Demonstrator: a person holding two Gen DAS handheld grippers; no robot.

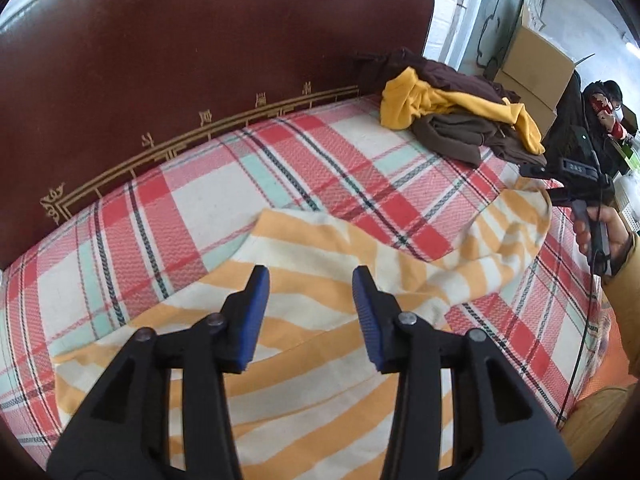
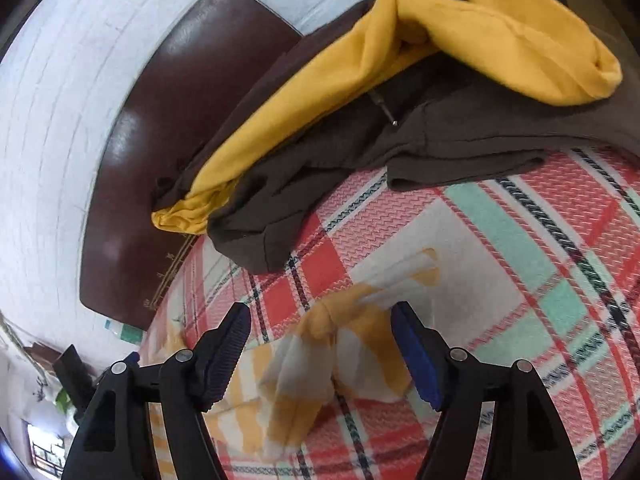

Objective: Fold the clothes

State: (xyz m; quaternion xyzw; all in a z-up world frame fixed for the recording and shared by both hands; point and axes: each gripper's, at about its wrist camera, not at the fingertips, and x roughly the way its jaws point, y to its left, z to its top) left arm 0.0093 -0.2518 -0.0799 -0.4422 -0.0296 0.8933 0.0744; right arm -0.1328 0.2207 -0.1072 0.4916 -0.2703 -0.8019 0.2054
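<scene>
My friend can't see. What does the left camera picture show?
An open left gripper hovers over an orange-striped cloth lying rumpled on a plaid bedsheet. Behind it sit a brown and yellow clothes pile and a dark headboard.

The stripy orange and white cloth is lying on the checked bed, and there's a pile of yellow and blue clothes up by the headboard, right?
Nearly. The pile by the headboard is yellow and dark brown, not blue; the right wrist view shows it close up. The stripy orange and white cloth does lie on the checked bed.
</scene>
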